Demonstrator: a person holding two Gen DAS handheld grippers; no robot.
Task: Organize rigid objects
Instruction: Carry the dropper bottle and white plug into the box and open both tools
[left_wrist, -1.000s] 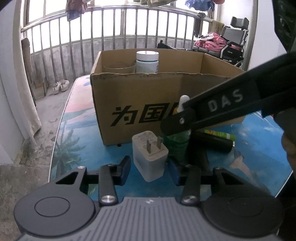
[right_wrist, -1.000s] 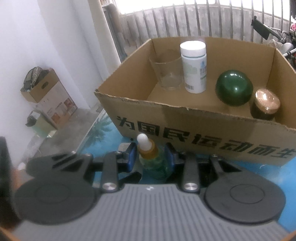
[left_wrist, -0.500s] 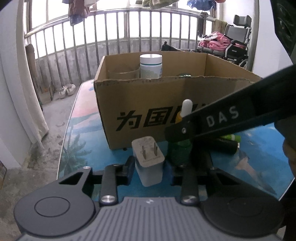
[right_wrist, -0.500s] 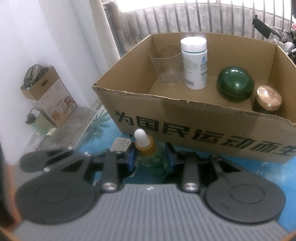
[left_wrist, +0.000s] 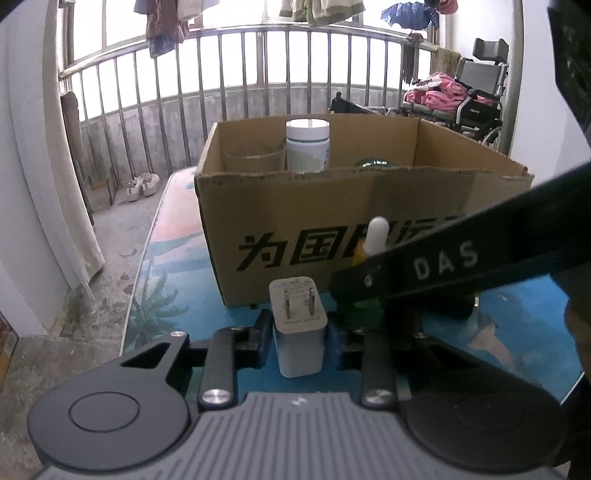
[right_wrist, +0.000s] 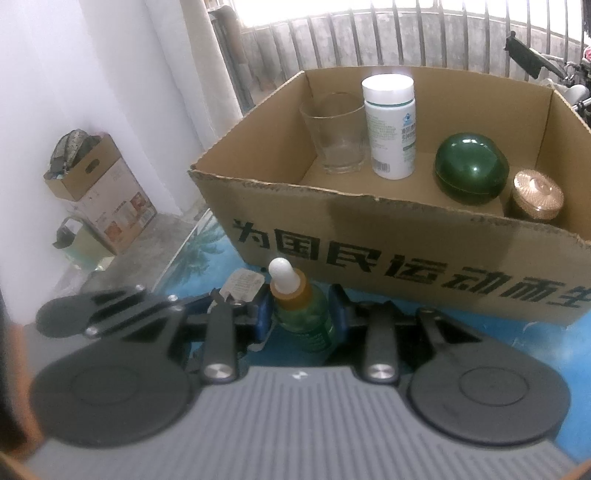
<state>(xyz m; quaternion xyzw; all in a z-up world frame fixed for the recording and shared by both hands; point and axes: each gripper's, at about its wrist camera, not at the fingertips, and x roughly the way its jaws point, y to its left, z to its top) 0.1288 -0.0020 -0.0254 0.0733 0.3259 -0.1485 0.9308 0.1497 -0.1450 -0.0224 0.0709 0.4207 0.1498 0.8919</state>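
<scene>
- One cardboard box (right_wrist: 406, 258).
- One drinking glass (right_wrist: 338, 133).
- One white pill bottle (right_wrist: 389, 125).
- One green round container (right_wrist: 471, 168).
- One copper-lidded jar (right_wrist: 537, 194).
- One dropper bottle (right_wrist: 299, 304).
- One white plug adapter (left_wrist: 299, 328).
- Two grippers: left gripper (left_wrist: 298, 332), right gripper (right_wrist: 301, 314).

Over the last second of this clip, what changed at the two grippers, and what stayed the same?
The left gripper has just been closing: its jaws, earlier wide apart around the white charger plug, now press its sides. The right gripper stays clamped on the dropper bottle. The cardboard box and its glass, white bottle, green jar and copper-lidded jar are unmoved.
</scene>
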